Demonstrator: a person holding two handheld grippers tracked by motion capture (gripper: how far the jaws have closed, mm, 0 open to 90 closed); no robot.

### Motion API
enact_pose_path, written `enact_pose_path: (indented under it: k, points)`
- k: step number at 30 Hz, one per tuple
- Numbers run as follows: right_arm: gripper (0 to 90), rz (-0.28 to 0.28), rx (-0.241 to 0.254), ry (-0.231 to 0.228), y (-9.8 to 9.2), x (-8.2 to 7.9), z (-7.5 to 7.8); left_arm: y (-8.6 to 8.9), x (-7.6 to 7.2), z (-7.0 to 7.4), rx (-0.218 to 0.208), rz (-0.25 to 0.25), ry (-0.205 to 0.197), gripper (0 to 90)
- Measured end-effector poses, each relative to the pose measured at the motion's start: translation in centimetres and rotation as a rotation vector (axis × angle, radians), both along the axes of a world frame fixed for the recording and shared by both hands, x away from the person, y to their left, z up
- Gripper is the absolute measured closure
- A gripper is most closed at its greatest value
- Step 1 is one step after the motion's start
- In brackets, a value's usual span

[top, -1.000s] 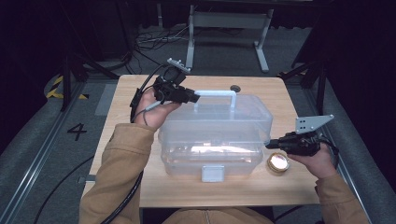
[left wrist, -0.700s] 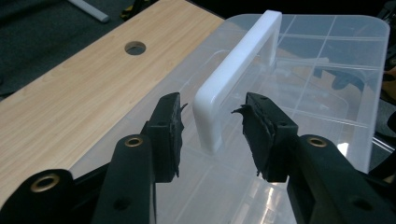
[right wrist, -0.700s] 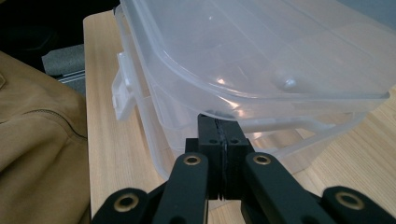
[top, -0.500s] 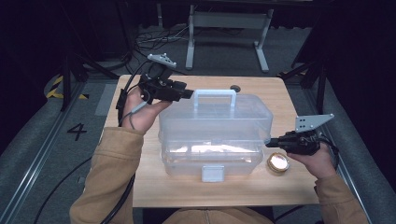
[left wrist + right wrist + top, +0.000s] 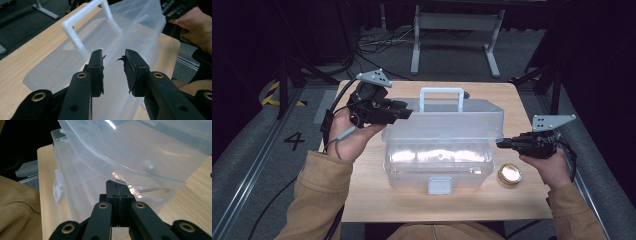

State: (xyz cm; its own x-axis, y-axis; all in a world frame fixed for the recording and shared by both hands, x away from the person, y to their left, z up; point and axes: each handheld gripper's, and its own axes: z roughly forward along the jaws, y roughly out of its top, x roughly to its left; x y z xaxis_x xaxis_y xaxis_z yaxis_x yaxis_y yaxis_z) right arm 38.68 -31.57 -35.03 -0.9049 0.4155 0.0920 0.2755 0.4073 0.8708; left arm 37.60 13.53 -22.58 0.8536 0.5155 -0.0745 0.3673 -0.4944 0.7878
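Lid being raised on the clear box

The right gripper (image 5: pixel 502 143), jaws pressed together, is propping the lid (image 5: pixel 452 117) at the desk's right edge; the left gripper (image 5: pixel 408 110), half-open and holding nothing, is hovering beside the lid's left end.

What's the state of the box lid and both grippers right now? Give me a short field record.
box: clear plastic storage box on the wooden table
lid: clear lid raised at an angle, white handle upright
right gripper: jaws shut, tips at the lid's right edge, under its rim
left gripper: jaws apart, nothing between them, above the lid's left end; jaws have just been closing
latch: white latch on the front wall
other: small round gold tin right of the box
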Motion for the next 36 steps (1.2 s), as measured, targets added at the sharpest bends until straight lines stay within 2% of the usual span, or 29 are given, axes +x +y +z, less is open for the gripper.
enact_pose_path:
  k: [3, 8, 14, 16, 24, 30, 31, 34, 36]
  points:
    - [89.9, -0.025, -0.008, 0.003, 0.1, 0.4, 0.3, 0.2, -1.0, -0.4, -0.018, -0.016, -0.001, 69.7]
    - [90.0, -0.053, -0.001, -0.004, 0.2, 0.6, 1.0, 0.3, -1.6, -0.9, -0.028, -0.023, 0.004, 69.7]
    - [90.0, -0.068, 0.029, -0.005, 0.1, 1.1, 1.3, 0.3, -2.3, -1.5, -0.046, -0.028, 0.002, 69.7]
    - [90.0, -0.075, 0.041, -0.009, 0.1, 1.3, 1.4, 0.4, -2.5, -1.9, -0.052, -0.028, -0.006, 69.7]
    - [90.0, -0.103, 0.077, -0.019, 0.2, 2.0, 1.9, 0.2, -2.4, -4.2, -0.052, -0.022, 0.015, 70.3]
    - [90.0, -0.125, 0.102, -0.028, 0.2, 2.6, 2.1, 1.0, -2.0, -5.7, -0.092, -0.001, 0.017, 69.9]
    - [90.0, -0.130, 0.111, -0.030, 0.3, 2.8, 2.1, 1.3, -1.8, -6.1, -0.092, 0.021, 0.020, 70.0]
    - [90.0, -0.136, 0.116, -0.029, 0.3, 2.9, 2.1, 1.7, -1.4, -6.4, -0.098, 0.039, 0.019, 70.0]
    - [90.0, -0.150, 0.129, -0.030, 0.4, 3.0, 2.1, 2.2, -1.0, -7.0, -0.106, 0.076, 0.019, 70.1]
